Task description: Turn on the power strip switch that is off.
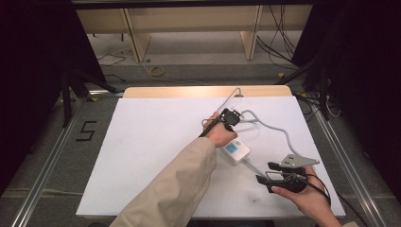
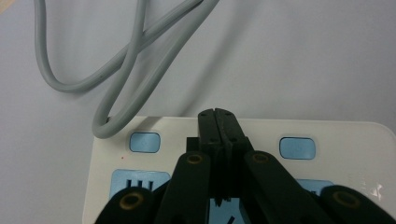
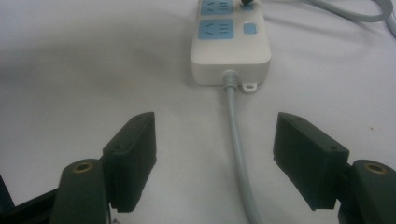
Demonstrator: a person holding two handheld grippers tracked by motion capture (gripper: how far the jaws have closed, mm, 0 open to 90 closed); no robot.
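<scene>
A white power strip [image 1: 235, 150] with blue sockets lies on the white table, right of centre. My left gripper [image 1: 229, 118] hovers over its far end, and the hand hides that part. In the left gripper view the jaws [image 2: 218, 114] are pressed together with nothing between them, above the strip's top [image 2: 345, 135] between two blue buttons [image 2: 144, 142]. I cannot tell whether the tips touch it. My right gripper [image 1: 267, 172] stands open near the strip's cable end. Its own view shows the grey cable [image 3: 236, 140] running between the wide jaws [image 3: 217, 133] towards the strip [image 3: 231, 58].
The grey cable [image 1: 279, 130] loops across the table behind the strip and runs off the far edge; its loops [image 2: 130, 60] lie just past the left gripper. A wooden edge [image 1: 189, 91] borders the white table surface [image 1: 151, 142] at the back. Metal rails flank both sides.
</scene>
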